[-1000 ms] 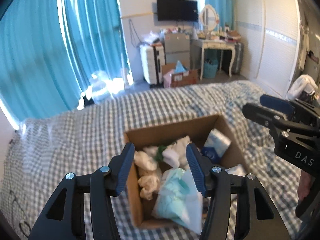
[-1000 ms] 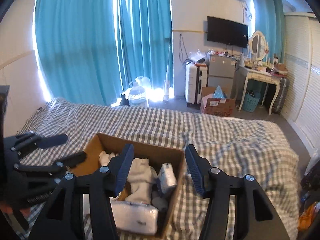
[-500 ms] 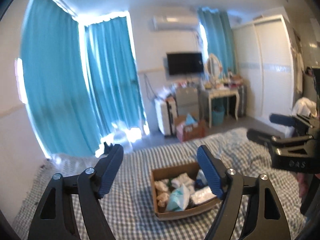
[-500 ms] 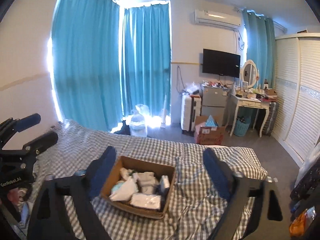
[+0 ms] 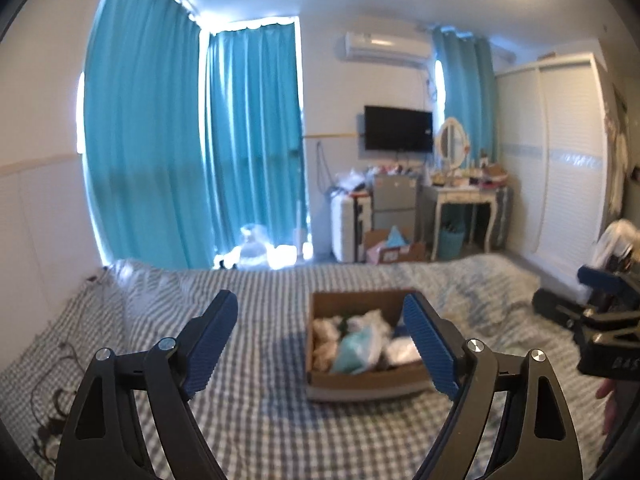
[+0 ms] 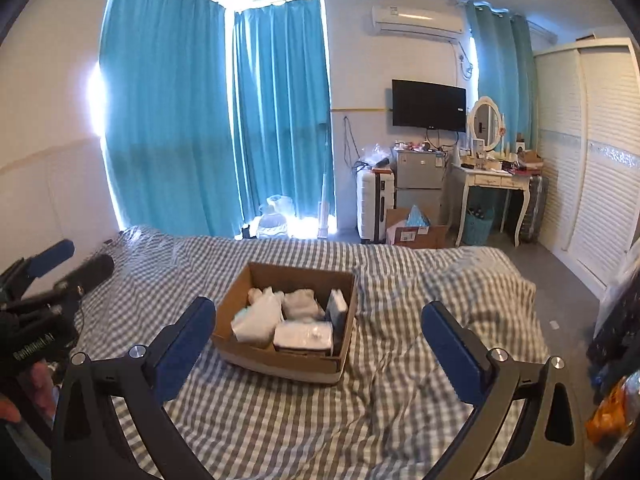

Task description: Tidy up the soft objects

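Observation:
A brown cardboard box (image 6: 240, 350) sits on the grey checked bed (image 6: 400, 420); it also shows in the left wrist view (image 5: 360, 386). It holds several soft items: white cloths (image 6: 302, 304), a pale green bag (image 5: 352, 352) and a white wrapped pack (image 6: 304, 336). My left gripper (image 5: 320, 344) is open and empty, well back from the box. My right gripper (image 6: 320, 344) is open and empty, also back from the box. Each gripper shows at the edge of the other's view: the right one (image 5: 600, 308) and the left one (image 6: 52, 276).
Teal curtains (image 6: 208, 120) hang behind the bed. A white suitcase (image 6: 374, 204), a small fridge (image 6: 418, 176), a floor box (image 6: 416, 232), a dressing table (image 6: 492, 176) and a white wardrobe (image 6: 592, 160) stand beyond it.
Both grippers have pulled up and back from the box, which now looks small and far. Both jaws have opened wider. The box contents have not moved.

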Demonstrator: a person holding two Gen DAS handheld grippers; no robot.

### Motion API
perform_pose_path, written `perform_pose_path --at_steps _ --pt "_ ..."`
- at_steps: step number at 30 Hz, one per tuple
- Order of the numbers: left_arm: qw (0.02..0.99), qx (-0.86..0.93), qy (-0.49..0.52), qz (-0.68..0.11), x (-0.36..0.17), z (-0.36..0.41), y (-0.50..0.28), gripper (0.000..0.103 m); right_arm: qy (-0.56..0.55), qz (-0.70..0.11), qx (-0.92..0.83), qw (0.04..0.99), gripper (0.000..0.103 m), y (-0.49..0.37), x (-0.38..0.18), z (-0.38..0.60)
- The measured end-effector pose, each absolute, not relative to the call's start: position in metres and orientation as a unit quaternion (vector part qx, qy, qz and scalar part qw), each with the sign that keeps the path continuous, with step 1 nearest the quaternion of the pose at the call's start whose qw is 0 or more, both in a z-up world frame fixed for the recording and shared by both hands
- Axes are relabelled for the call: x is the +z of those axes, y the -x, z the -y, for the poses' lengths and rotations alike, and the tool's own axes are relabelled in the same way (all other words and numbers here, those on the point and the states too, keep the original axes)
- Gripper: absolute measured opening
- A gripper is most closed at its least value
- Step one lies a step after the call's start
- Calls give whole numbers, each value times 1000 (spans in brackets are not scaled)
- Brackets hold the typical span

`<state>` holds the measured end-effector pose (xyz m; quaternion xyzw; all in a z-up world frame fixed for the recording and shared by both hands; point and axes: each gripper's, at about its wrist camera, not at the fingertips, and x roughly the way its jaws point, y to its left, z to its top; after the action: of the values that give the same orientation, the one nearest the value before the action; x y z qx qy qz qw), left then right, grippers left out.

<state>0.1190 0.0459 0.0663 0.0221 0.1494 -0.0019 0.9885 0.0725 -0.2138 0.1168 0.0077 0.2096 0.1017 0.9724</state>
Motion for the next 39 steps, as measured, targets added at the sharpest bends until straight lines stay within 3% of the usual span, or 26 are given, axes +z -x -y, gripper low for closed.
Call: perform_pose_path --at_steps 8,13,39 --pt "985 8 -35 -168 -4 -40 -124 86 2 -177 76 981 103 -77 39 210" --pt "985 9 -23 -170 -22 -42 -129 86 -8 -207 63 976 103 -88 13 216" --pt "983 -5 -17 -182 -29 -40 -124 86 -8 -204 74 976 103 -83 15 212"
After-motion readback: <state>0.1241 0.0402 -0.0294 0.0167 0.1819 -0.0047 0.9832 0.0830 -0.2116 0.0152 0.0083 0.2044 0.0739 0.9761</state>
